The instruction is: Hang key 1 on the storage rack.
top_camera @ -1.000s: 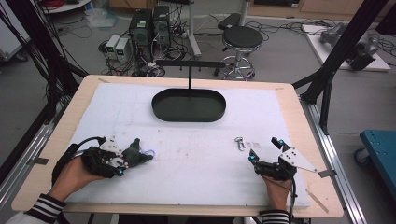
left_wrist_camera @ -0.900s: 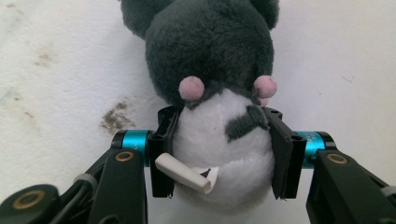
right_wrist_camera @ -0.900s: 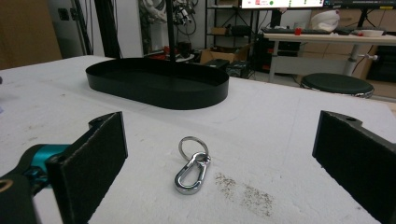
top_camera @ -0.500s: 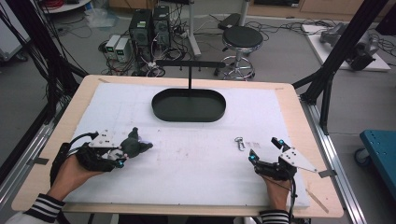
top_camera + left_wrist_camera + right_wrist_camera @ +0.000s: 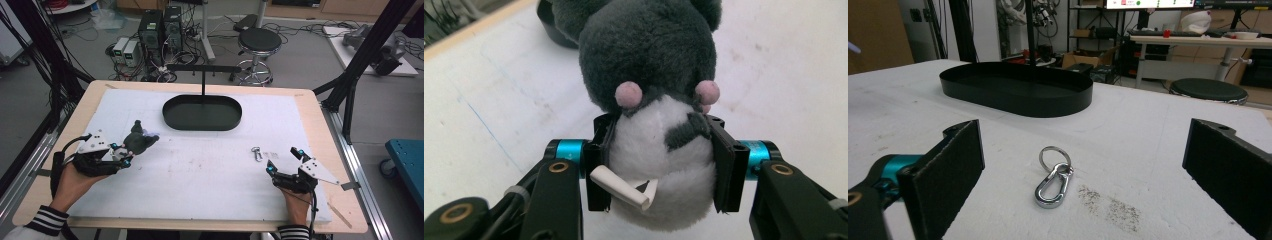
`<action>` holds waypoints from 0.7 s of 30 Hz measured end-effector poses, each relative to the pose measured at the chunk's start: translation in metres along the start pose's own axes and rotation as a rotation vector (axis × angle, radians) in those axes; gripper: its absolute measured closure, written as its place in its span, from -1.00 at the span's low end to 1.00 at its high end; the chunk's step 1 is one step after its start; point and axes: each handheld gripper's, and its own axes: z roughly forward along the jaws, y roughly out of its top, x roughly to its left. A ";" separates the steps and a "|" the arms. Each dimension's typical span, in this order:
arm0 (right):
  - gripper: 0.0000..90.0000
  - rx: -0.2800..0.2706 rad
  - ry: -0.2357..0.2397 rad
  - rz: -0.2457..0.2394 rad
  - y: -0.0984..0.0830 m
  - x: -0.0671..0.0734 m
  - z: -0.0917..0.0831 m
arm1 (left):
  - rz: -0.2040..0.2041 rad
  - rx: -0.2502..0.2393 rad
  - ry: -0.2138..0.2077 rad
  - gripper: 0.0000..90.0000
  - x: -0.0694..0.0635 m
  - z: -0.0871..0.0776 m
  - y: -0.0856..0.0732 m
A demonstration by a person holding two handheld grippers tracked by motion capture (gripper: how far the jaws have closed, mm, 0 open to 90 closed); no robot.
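A grey and white plush toy (image 5: 649, 55) with pink cheeks sits between the jaws of my left gripper (image 5: 659, 165), which is shut on its white belly. From above, the left gripper (image 5: 132, 151) and the plush toy (image 5: 137, 138) are at the left of the white mat, short of the black oval tray (image 5: 172, 117). My right gripper (image 5: 282, 161) stands open at the right front, nothing between its jaws. A silver carabiner with a key ring (image 5: 1053, 182) lies flat on the mat just ahead of the right gripper (image 5: 1088, 170); it lies at mid-right in the high view (image 5: 257, 153).
The tray (image 5: 1013, 97) has a low wall and a thin T-shaped black stand (image 5: 203, 75) rising from it. The white mat (image 5: 200, 170) covers a wooden table (image 5: 325, 130). A stool (image 5: 260, 40) and computers stand on the floor beyond.
My left gripper has carried the plush toy forward, away from the person and toward the tray. The right gripper and the carabiner have stayed put.
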 end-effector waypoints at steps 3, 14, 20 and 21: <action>-0.95 0.000 0.000 0.002 0.000 0.000 0.000 | -0.013 -0.054 0.000 0.17 0.002 -0.004 0.004; -0.95 0.000 0.002 0.003 0.000 0.000 0.000 | -0.045 -0.158 -0.001 0.17 0.009 -0.010 0.021; -0.95 -0.001 0.002 0.001 0.000 0.000 0.000 | -0.043 -0.190 0.015 0.17 0.015 -0.011 0.039; -0.95 -0.001 0.001 0.000 0.000 0.000 0.000 | -0.046 -0.199 0.011 0.17 0.016 -0.010 0.042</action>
